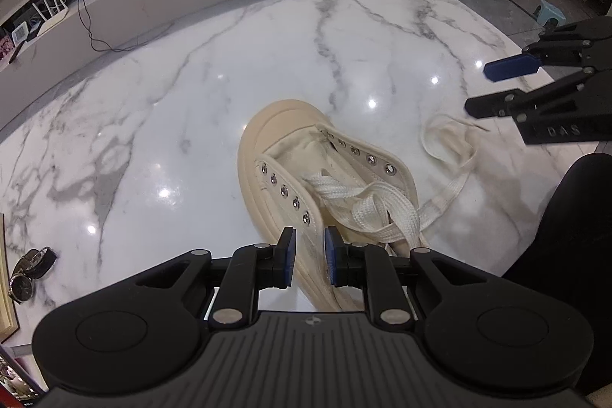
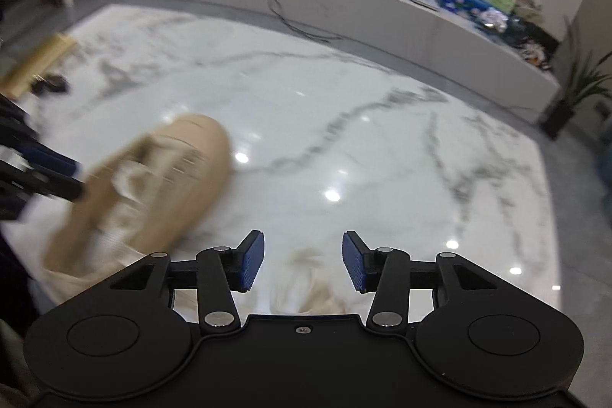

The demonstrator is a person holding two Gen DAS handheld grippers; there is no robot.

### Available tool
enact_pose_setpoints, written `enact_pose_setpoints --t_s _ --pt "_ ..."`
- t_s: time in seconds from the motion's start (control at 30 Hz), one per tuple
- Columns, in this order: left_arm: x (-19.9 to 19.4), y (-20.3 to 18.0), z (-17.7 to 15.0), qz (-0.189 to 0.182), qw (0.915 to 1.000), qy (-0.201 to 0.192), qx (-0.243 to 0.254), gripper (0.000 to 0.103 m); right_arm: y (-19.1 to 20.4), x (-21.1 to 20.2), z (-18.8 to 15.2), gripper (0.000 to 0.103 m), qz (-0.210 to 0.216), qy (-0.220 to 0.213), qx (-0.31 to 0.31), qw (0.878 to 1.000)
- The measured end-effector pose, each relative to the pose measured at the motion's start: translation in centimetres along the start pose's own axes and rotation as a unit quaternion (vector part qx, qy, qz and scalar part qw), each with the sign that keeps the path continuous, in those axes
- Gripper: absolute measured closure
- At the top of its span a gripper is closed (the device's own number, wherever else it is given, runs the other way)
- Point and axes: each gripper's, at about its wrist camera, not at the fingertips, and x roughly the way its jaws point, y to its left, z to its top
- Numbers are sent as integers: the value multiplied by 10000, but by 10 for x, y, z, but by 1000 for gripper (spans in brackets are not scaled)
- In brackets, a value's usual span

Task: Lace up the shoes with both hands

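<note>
Left gripper (image 1: 309, 257): jaws clamped on side wall of cream shoe (image 1: 306, 155), toe toward 12 o'clock on marble table (image 1: 191, 102). Right gripper (image 2: 303, 262): jaws spread, gripping nothing; loose lace end (image 1: 451, 140) on table below, shoe at 9 o'clock. 5 eyelets visible per side.

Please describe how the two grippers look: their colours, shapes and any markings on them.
Both are black plastic. The left gripper has linkage arms with silver pivot pins, two round discs on a ribbed body, and blue ridged pads. The right gripper matches it; seen from the left wrist view, it bears raised letters "DAS".
</note>
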Motion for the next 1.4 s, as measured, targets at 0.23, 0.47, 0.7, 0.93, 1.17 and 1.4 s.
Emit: enact_pose_setpoints --t_s 0.23,0.47,0.7,0.93,1.17,1.4 --pt "1 -1 0 27 9999 118 -93 87 65 -8 2 58 924 47 -556 9942" --pt "-1 1 -2 42 9998 139 -129 87 94 13 -4 58 883 391 -744 9925" --pt "-2 1 -3 33 9998 137 -141 87 91 27 -9 89 797 521 -635 9934" --pt "-1 5 -4 -41 9996 145 -236 87 74 8 -4 99 707 305 -454 9960" --pt "0 2 1 -86 9998 86 -147 87 38 -3 9 99 -32 185 -343 9992" --pt "0 4 5 -107 9999 54 -112 87 9 6 13 98 -707 446 -513 9952"
